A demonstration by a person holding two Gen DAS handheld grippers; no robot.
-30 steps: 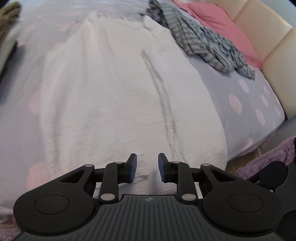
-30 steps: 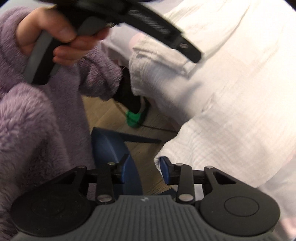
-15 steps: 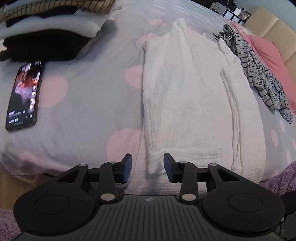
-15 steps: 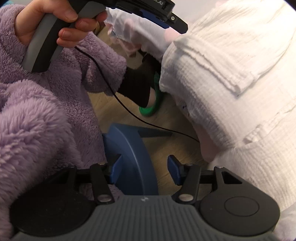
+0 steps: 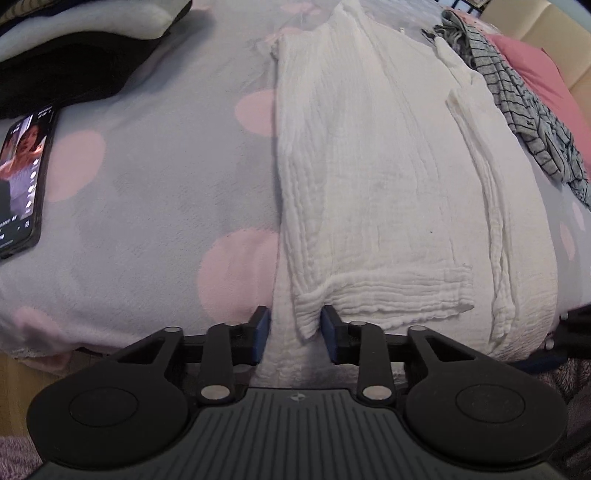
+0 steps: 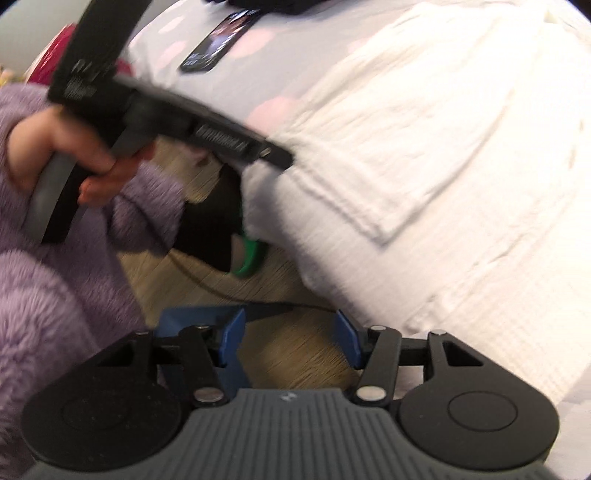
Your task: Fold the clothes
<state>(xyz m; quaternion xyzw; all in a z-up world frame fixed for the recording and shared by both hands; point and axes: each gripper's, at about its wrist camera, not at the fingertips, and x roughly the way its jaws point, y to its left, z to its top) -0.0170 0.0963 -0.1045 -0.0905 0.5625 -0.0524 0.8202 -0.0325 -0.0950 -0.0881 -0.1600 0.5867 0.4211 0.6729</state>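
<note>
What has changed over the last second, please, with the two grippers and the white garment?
The left gripper has come down to the white garment, open around its near hem corner; the right gripper opened wider over the floor. Nothing is gripped. The garment and phone stayed put.

A black smartphone (image 5: 22,181) with a lit screen lies near the left edge of the grey, pink-dotted bedspread (image 5: 155,177). A pink pillow (image 5: 535,81) sits at the far right corner, against the cream padded headboard (image 5: 546,26).
</note>
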